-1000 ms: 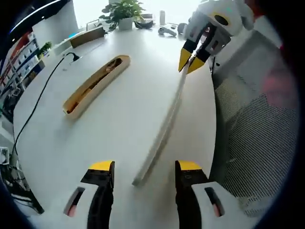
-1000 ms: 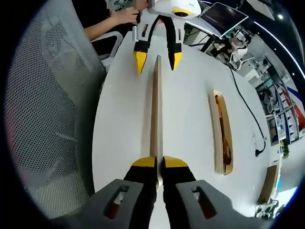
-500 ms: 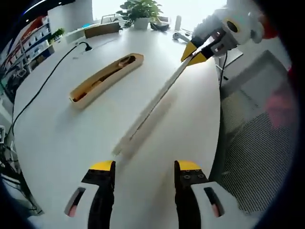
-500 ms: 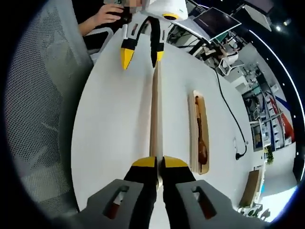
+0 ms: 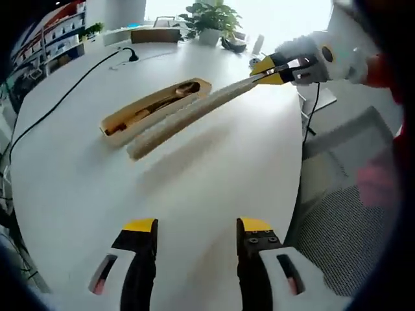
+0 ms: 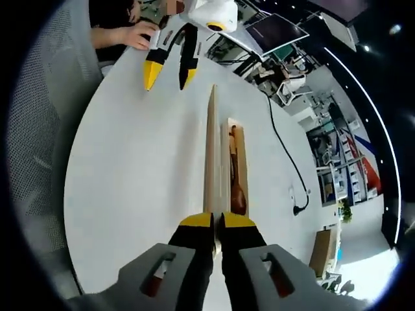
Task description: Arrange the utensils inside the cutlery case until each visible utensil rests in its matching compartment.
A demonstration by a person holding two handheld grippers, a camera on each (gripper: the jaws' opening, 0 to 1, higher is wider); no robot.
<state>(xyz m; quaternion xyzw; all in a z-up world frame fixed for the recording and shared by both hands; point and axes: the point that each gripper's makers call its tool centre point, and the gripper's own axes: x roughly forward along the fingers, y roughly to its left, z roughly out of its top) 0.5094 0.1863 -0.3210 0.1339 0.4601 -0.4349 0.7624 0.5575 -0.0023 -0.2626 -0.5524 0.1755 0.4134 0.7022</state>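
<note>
A long, narrow wooden cutlery case (image 5: 117, 121) lies on the white table, with a wooden spoon (image 6: 237, 194) and other wooden utensils (image 5: 162, 103) inside. My right gripper (image 6: 216, 220) is shut on one end of the case's long wooden lid (image 6: 211, 149). The lid (image 5: 188, 111) hangs a little above the table, close alongside the case, and casts a shadow. In the left gripper view the right gripper (image 5: 267, 67) comes in from the upper right. My left gripper (image 5: 198, 227) is open with nothing between its jaws. In the right gripper view it (image 6: 166, 83) hovers beyond the lid's far end.
A black cable (image 5: 58, 103) runs across the table (image 5: 194, 188) to a plug. A potted plant (image 5: 211, 16) and small items stand at the far edge. A mesh chair (image 5: 343, 220) is beside the table. A person's hand (image 6: 133, 35) rests at the table edge.
The right gripper has swung the lid sideways, from between the left jaws over to the case. The left gripper has stayed open, and the lid's end is now clear of it.
</note>
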